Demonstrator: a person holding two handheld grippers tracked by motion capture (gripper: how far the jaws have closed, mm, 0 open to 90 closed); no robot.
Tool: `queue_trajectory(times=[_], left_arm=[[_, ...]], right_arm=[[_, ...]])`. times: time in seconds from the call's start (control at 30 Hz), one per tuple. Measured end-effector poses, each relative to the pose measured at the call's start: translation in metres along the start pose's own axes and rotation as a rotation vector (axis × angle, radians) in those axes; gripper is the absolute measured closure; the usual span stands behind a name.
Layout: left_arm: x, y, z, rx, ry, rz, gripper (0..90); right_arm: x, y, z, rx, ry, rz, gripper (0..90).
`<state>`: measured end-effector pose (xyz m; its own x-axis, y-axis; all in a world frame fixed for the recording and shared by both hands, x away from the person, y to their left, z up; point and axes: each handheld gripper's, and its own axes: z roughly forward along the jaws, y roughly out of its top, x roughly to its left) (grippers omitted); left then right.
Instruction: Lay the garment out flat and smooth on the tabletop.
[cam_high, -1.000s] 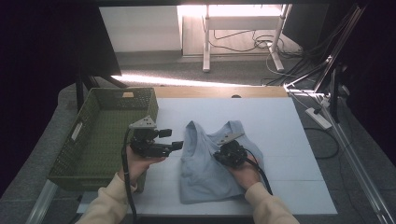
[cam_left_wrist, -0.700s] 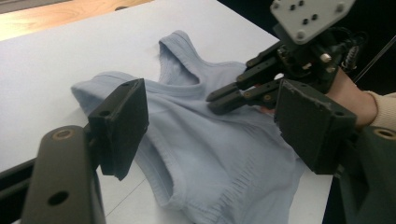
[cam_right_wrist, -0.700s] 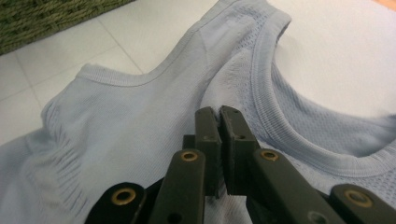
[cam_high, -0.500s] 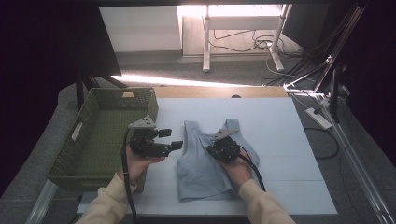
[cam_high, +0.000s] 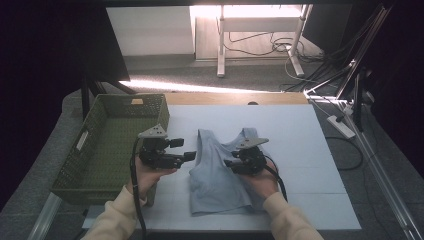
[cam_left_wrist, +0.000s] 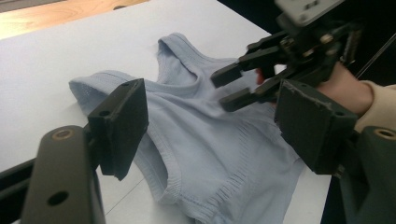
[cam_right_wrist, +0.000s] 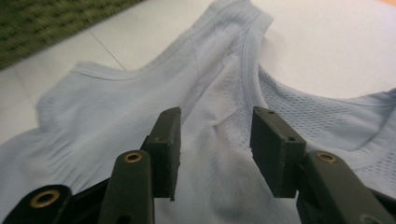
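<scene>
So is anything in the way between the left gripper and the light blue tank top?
Nothing visible. The left gripper hangs open just left of the tank top, with bare white table between them. The right gripper, whose jaws have just been opening, is over the garment's middle, not in that path.

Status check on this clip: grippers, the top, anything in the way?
Left gripper open, beside the top. Right gripper just opened, over the light blue tank top, nothing clamped. Top lies flat on the white table. Green basket at left, not in the way.
</scene>
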<state>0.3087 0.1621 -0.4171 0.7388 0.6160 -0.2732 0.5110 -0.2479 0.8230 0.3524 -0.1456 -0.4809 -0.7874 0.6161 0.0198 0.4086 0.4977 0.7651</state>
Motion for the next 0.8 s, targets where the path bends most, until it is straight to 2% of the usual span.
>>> queue_trajectory(times=[0.1,0.37,0.63,0.8], left_arm=[[0.000,0.000,0.000,-0.001,0.001,0.000,26.1],[0.000,0.000,0.000,-0.001,-0.002,0.001,26.0],[0.002,-0.001,0.000,0.001,0.001,-0.001,25.9],[0.003,-0.001,-0.002,0.000,0.005,-0.001,25.9]], right_arm=[[0.000,-0.001,-0.010,-0.007,0.002,-0.008,48.7],[-0.008,-0.013,-0.027,-0.002,-0.032,0.022,43.1],[-0.017,-0.025,-0.045,-0.013,-0.063,0.052,41.5],[-0.018,-0.032,-0.055,-0.030,-0.062,0.064,41.3]])
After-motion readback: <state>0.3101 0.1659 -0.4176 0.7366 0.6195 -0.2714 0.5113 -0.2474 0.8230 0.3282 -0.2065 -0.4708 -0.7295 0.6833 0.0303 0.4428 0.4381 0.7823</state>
